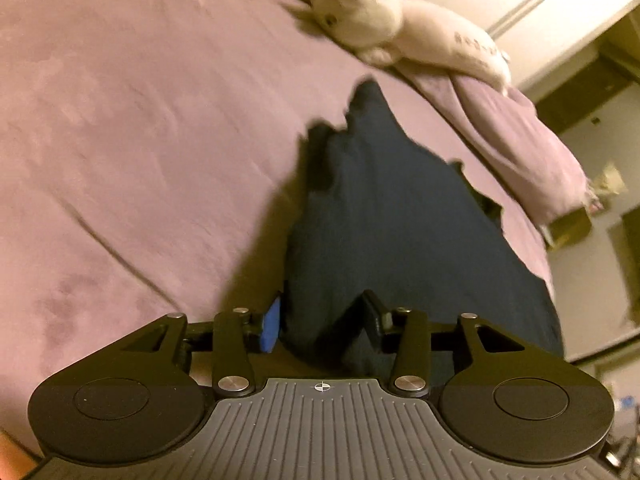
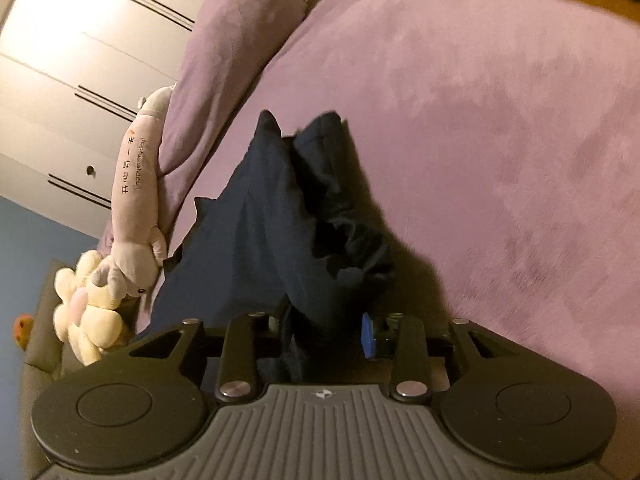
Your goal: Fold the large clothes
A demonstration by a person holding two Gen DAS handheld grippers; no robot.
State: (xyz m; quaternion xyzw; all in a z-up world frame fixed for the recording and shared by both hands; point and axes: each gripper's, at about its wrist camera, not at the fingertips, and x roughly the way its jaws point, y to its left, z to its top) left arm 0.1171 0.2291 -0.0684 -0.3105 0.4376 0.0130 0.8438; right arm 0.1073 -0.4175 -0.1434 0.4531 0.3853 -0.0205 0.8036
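Between the two black fingers of the left gripper (image 1: 324, 326), a big dark blue piece of soft clothing (image 1: 400, 224) is hanging, and the fingers are pinching a bunched-up bit of it, with the blue pad (image 1: 271, 326) on one finger pressing against the cloth. From that grip the dark blue clothing is stretching away and down toward the wide purple fuzzy bed cover (image 1: 140, 140), and its far end is looking crumpled and pointy. Over at the right gripper (image 2: 324, 330), the same dark blue clothing (image 2: 280, 220) is also sitting between the fingers, squeezed in a thick fold, with a blue pad (image 2: 368, 336) touching its side. So both claws are holding the clothing, each one narrow around a fold. Its far end is reaching down to the purple bed cover (image 2: 480, 120), and the bunched cloth is casting a dark shadow on it. Beside the clothing, a long pale pink stuffed animal (image 2: 136, 184) with writing on its body is lying along a purple pillow (image 2: 224, 60). Next to it a cream fluffy toy (image 2: 86, 312) is sitting. The pink stuffed animal (image 1: 400, 28) is also showing in the left view, well apart from the cloth. Behind the toys, white cupboard doors (image 2: 80, 60) with dark handles are standing.
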